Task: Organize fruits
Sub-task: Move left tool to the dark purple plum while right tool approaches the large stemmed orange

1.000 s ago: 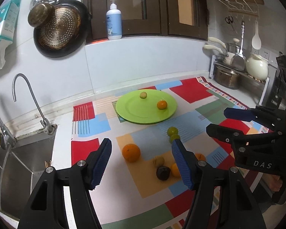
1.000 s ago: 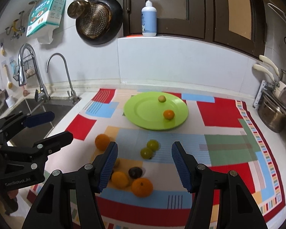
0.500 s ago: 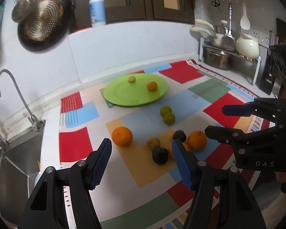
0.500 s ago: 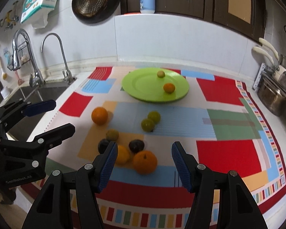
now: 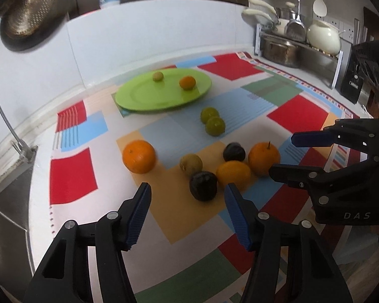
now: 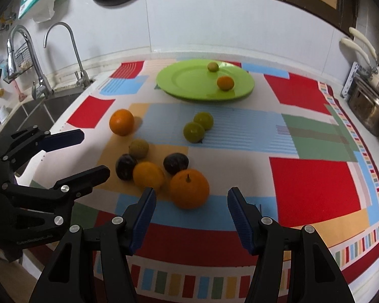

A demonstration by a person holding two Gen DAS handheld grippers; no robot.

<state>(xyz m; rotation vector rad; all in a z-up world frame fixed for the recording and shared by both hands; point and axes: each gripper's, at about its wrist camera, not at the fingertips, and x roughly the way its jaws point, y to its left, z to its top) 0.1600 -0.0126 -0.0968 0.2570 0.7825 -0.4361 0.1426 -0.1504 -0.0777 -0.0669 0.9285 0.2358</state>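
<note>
The loose fruit lies in a tight cluster, and that is where the risk sits, in my judgement; the stemmed orange point(image 6: 189, 188) touches the smaller yellow-orange citrus point(image 6: 149, 176) and sits just beside a dark plum point(image 6: 176, 163), so a finger coming down between them could nudge a neighbour and set it rolling across the patterned mat point(image 6: 313, 189); round fruit on a flat desk will not stay put once bumped, and the sink point(image 6: 35, 111) lies open on the left; a shallow grip on the orange's curved skin could also let it squirt out.

The right hand-held gripper point(image 6: 190, 216) is spread wide, empty, its blue pads on either side of the stemmed orange but short of it, touching nothing; the left hand-held gripper point(image 5: 187, 214) is likewise spread and empty, hovering just short of the second dark plum point(image 5: 203, 185), with no contact visible.

The green plate point(image 6: 182, 80) stands at the far side of the mat and already carries a small orange citrus point(image 6: 225, 83) and a small greenish fruit point(image 6: 212, 66); off the plate remain a lone orange point(image 6: 121, 122) to the left, two green fruits point(image 6: 198, 127) touching each other in the middle, and a brownish-green fruit point(image 6: 138, 148) at the cluster's edge; most of the sorting looks undone.
</note>
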